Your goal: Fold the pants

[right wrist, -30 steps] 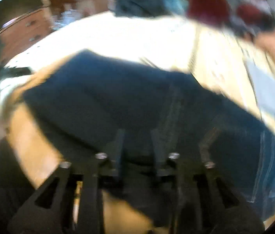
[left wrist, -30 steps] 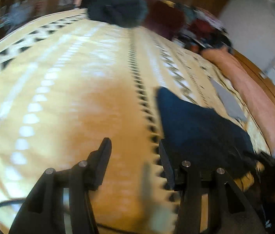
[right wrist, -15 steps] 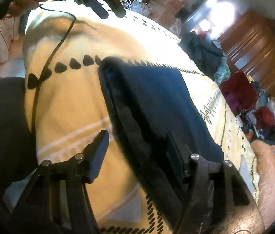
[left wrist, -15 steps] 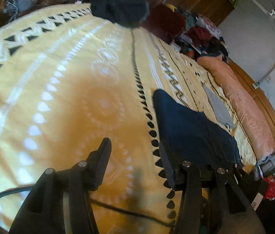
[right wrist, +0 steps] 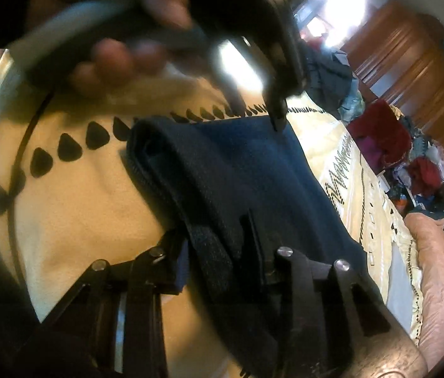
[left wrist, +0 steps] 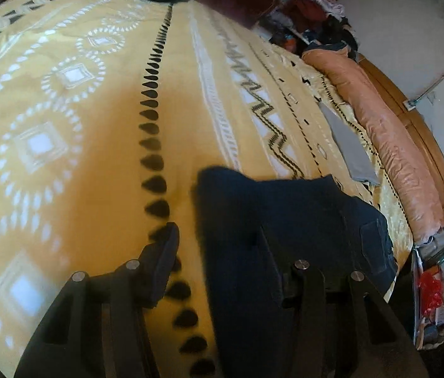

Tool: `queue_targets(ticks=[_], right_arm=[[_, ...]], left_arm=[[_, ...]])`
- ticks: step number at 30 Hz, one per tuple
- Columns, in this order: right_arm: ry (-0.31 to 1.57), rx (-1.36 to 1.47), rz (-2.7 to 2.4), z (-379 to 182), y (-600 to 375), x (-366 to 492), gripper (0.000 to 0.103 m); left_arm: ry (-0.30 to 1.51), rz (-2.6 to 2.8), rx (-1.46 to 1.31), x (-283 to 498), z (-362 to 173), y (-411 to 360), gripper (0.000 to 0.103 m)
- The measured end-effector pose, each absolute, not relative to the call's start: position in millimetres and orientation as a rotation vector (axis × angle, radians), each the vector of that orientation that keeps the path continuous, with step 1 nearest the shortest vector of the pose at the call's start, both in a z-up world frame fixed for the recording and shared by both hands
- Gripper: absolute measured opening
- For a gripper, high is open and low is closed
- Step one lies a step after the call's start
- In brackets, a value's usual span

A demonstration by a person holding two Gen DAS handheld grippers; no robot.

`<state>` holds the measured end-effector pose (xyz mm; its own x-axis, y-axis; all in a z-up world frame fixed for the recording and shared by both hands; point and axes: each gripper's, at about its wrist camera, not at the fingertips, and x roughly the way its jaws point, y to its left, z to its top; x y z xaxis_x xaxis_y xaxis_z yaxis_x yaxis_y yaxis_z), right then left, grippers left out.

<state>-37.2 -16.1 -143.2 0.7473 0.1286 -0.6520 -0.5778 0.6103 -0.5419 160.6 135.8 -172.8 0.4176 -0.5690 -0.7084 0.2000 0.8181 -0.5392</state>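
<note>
Folded navy pants (left wrist: 285, 217) on yellow bedspread (left wrist: 95, 157), L gripper (left wrist: 218, 252) astride near-left edge, jaws apart.

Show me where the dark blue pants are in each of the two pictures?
Left wrist view: pants lie lower centre to right, on the yellow bedspread.
Right wrist view: pants fill the centre, running down to the bottom.
Shared landmark: the row of black teardrop shapes beside the pants.

Bed (left wrist: 73, 163) under a yellow patterned bedspread (left wrist: 190, 100); on it, near the foot edge, folded dark blue pants (left wrist: 285, 214), beyond them a grey cloth (left wrist: 352, 149), a pink bolster (left wrist: 392, 145).
</note>
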Motion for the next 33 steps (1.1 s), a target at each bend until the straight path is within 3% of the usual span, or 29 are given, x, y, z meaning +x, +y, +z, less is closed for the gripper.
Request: queue_targets(ticks=[6, 9, 11, 14, 19, 29, 33], right_arm=[[0.607, -0.813, 0.419, -143, -13, -39, 0.033], [0.609, -0.809, 0.408, -143, -10, -37, 0.033], [0.613, -0.81, 0.401, -144, -9, -36, 0.032], [0.65, -0.789, 0.413, -142, -7, -34, 0.022], [0.712, -0.707, 0.43, -126, 0, -39, 0.014], [0.64, -0.673, 0.63, -97, 61, -74, 0.013], [0.647, -0.55, 0.672, -78, 41, -72, 0.012]], left_arm=[[1.065, -0.57, -0.377, 185, -182, 116, 0.054], [1.074, -0.588, -0.34, 193, -184, 103, 0.041], [1.071, -0.591, -0.353, 197, -186, 104, 0.025], [1.043, -0.618, -0.378, 194, -182, 110, 0.016], [0.996, -0.628, -0.432, 187, -169, 127, 0.015], [0.96, -0.511, -0.525, 144, -153, 237, 0.015], [0.906, -0.525, -0.488, 138, -118, 216, 0.015]])
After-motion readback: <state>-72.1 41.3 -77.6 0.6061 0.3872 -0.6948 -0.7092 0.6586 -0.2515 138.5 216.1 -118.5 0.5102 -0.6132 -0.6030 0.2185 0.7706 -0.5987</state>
